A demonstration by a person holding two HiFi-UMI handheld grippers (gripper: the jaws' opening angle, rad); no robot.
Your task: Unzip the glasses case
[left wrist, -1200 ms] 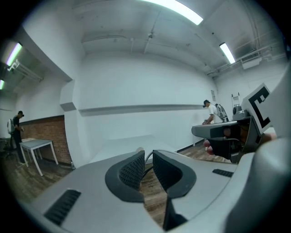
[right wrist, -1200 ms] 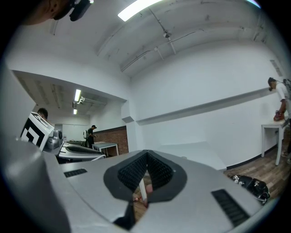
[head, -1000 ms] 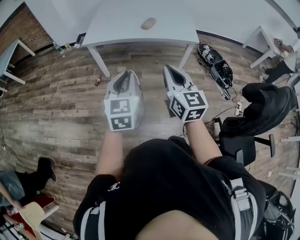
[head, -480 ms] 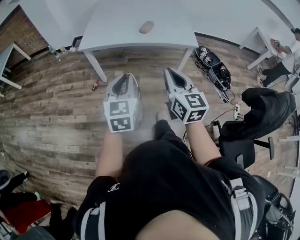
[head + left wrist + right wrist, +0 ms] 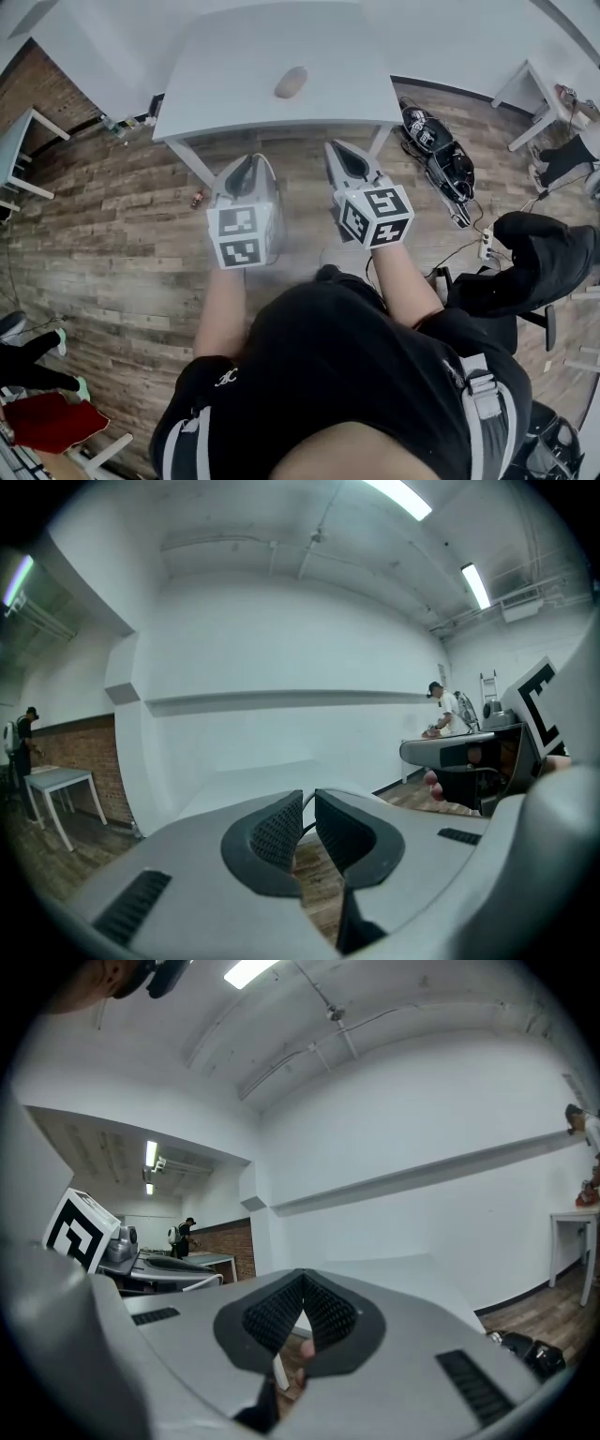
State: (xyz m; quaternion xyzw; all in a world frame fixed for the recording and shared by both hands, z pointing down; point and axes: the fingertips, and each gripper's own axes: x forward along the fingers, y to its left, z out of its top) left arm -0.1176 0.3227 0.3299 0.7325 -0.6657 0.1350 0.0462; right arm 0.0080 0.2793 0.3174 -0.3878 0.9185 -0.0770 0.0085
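Observation:
A tan oval glasses case (image 5: pixel 291 82) lies closed on a white table (image 5: pixel 225 84) ahead of me in the head view. Both grippers are held side by side over the wooden floor, short of the table's near edge. The left gripper (image 5: pixel 246 161) holds nothing; in its own view the left gripper (image 5: pixel 308 816) has its pads a narrow slit apart. The right gripper (image 5: pixel 344 150) is shut and empty, and the right gripper (image 5: pixel 302 1302) shows its pads meeting at the tips. The case is hidden in both gripper views.
Black bags and cables (image 5: pixel 439 148) lie on the floor right of the table. A black chair with a jacket (image 5: pixel 534 262) stands at the right. Other white tables (image 5: pixel 21 122) stand at the left and at the far right. A small red object (image 5: pixel 197 199) lies by the table leg.
The table and the case have come nearer in the head view as both grippers advance toward it together. Neither gripper's jaws have changed.

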